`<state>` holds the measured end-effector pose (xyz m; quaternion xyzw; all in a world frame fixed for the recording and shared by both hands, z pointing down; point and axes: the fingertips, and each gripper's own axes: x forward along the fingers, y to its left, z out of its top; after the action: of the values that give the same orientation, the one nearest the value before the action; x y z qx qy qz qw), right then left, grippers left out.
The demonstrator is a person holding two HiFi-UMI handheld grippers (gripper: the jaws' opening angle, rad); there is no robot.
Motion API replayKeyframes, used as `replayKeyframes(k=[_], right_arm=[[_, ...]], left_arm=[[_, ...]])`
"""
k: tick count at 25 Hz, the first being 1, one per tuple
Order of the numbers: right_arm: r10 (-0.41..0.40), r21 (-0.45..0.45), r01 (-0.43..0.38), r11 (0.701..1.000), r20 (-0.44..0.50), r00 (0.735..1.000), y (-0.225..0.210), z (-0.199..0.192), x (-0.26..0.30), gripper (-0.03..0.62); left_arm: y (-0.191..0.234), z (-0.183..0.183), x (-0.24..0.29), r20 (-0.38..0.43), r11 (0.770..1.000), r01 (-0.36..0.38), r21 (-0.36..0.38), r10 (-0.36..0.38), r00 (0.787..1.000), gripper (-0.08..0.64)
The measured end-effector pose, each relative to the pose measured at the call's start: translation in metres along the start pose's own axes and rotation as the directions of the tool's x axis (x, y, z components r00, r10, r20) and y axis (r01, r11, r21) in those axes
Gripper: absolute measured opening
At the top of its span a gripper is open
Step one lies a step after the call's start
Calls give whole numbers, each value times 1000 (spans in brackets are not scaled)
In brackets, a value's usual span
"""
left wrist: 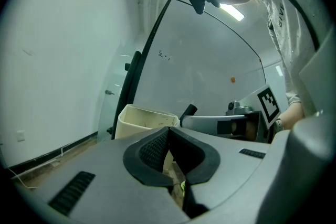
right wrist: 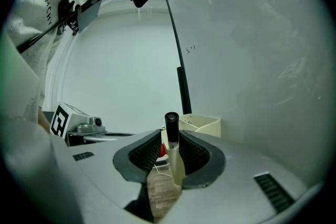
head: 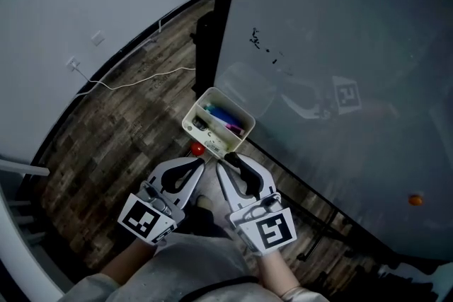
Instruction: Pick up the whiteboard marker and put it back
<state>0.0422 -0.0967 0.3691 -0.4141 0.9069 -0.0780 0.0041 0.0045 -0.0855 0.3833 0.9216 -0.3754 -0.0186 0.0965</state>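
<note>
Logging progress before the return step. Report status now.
Left gripper shut, empty. Right gripper shut on whiteboard marker, black cap outward. Tray just ahead, nothing seen in between.

Dark capital letters on the person's white glossy garment point(right wrist: 37, 13) read "GIVENCH" in the right gripper view, the end lost in a fold. In the left gripper view only "GIV" and "HY" show. The small black scribbles point(head: 258, 40) on the far grey whiteboard point(head: 354, 10) are illegible. The near-left cube point(head: 147, 219) and the near-right cube point(head: 274, 230) carry black-and-white square code patterns with no letters.
</note>
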Motion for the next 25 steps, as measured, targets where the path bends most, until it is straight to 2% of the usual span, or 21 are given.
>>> replayKeyframes(k=[13,25], right_arm=[[-81,-1,81,997,-9,997,-3,0,2,75],[-96,4,96,995,-16,995,-1,17,9,75]], left_arm=[[13,2,-3,-16,996,84,-25,-84,996,14],[30,13,-9,-12,995,93,-30,-93,996,14]])
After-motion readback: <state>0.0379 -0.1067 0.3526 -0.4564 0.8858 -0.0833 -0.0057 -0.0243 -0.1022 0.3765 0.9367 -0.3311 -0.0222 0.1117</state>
